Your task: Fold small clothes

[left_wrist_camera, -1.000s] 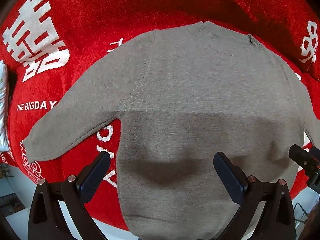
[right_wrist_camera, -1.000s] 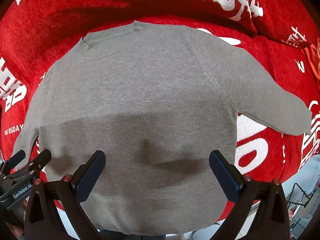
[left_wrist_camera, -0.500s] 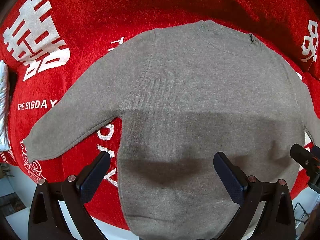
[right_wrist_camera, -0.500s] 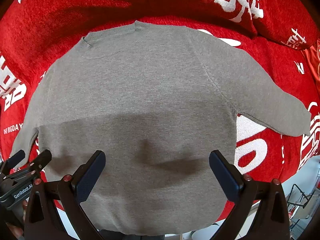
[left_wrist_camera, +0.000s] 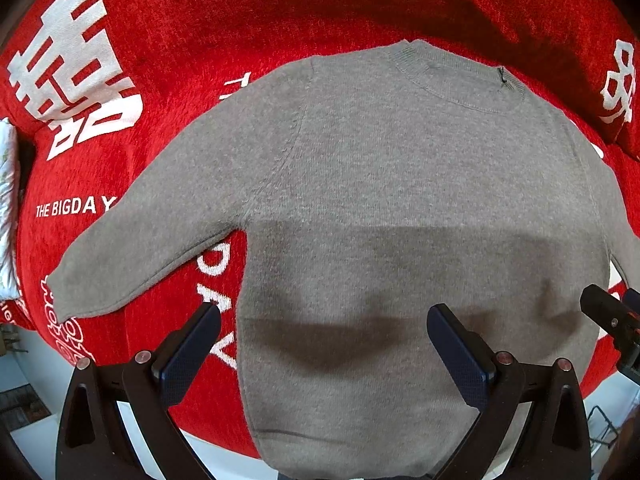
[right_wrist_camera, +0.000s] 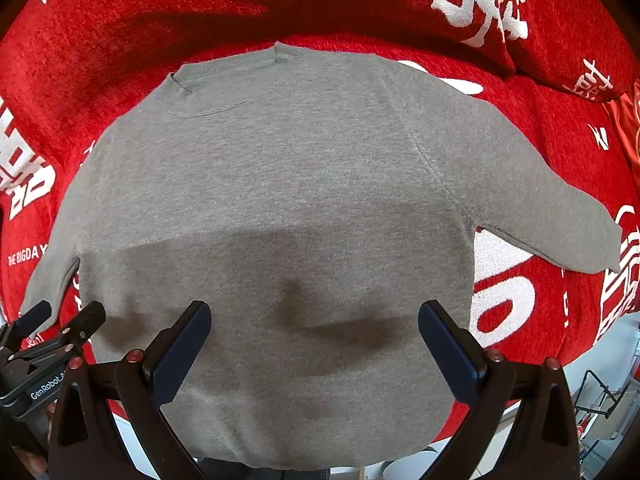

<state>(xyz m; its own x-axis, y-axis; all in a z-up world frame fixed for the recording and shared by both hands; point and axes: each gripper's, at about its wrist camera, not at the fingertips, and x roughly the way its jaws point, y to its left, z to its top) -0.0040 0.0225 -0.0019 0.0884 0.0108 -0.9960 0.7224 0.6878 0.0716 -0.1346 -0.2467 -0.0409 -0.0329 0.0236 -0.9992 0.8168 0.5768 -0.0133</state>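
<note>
1. Sweater [left_wrist_camera: 400, 184], grey knit, lies flat and spread face-up on a red blanket [left_wrist_camera: 200, 32] printed with white lettering, both sleeves angled outward.
2. Left gripper [left_wrist_camera: 323, 334] hovers over the hem area, jaws spread wide, holding nothing.
3. Right gripper [right_wrist_camera: 314, 330] likewise gapes empty above the lower body.
4. Hem seems to drape over the blanket's near edge.

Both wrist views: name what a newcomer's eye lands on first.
A grey sweater lies flat, sleeves spread, filling the centre of both views. Beneath it is a bright red blanket with big white characters at the edges. Both grippers, left and right, hover open over the hem.
</note>
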